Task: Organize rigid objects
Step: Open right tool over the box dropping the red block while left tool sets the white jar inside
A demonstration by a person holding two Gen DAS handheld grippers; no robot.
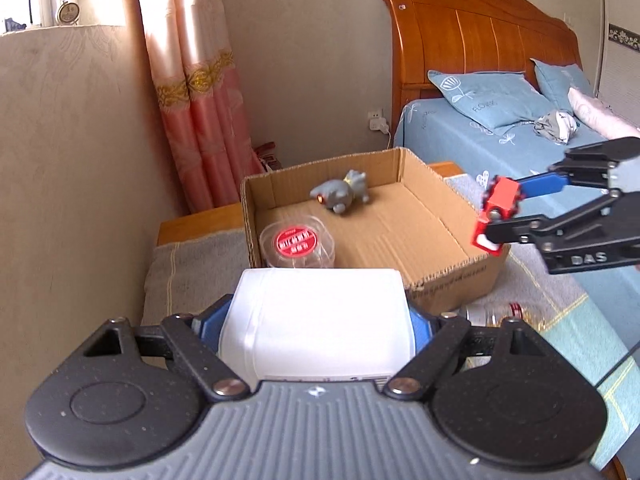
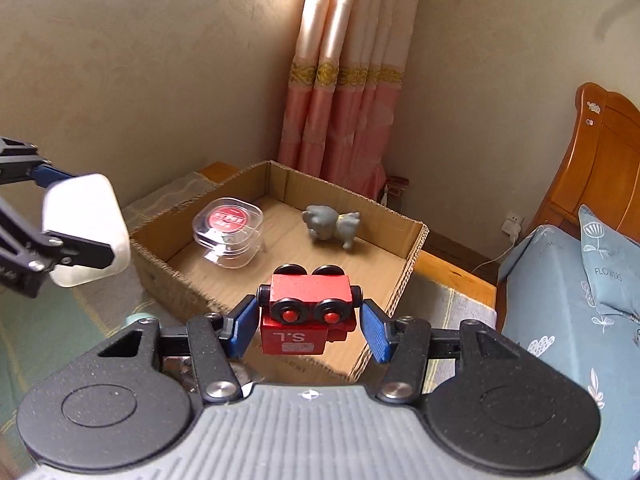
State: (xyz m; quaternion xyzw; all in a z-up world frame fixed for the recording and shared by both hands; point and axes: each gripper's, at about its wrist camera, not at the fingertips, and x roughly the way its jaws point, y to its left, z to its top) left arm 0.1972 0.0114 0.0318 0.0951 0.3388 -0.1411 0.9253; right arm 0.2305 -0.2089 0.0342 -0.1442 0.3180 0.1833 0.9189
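1. Left tongs [image 1: 320, 320]: clamped on a white plastic container [image 1: 316, 324], blue pads [image 1: 422, 330] pressed against both of its sides. In the right wrist view these tongs [image 2: 80, 236] enter at 9 o'clock and hold the white plastic container [image 2: 86, 230] in the air, beside the box's left wall.
2. Right tongs [image 2: 308, 320]: a red toy car [image 2: 308, 312] with black wheels sits between the blue pads [image 2: 374, 332]. The left pad meets the car; a narrow gap shows at the right pad, so whether the grip is firm cannot be told. In the left wrist view these tongs [image 1: 496, 216] reach in from 3 o'clock, carrying the red toy car [image 1: 498, 212] over the box's right wall.
3. Cardboard box [image 2: 412, 264]: open-topped, resting on a cloth-covered desk [image 1: 192, 272] at the centre of both views.
4. Clear case [image 2: 228, 236]: red round label on its lid, lying on the box floor toward 10 o'clock in the right wrist view.
5. Grey toy animal [image 2: 330, 228]: lying in the box toward 12 o'clock, near the far wall and apart from the clear case.
6. Bed [image 1: 520, 140]: blue bedding and wooden headboard, at 2 o'clock in the left wrist view.
7. Pink curtain [image 2: 340, 80]: hanging behind the box at 12 o'clock.
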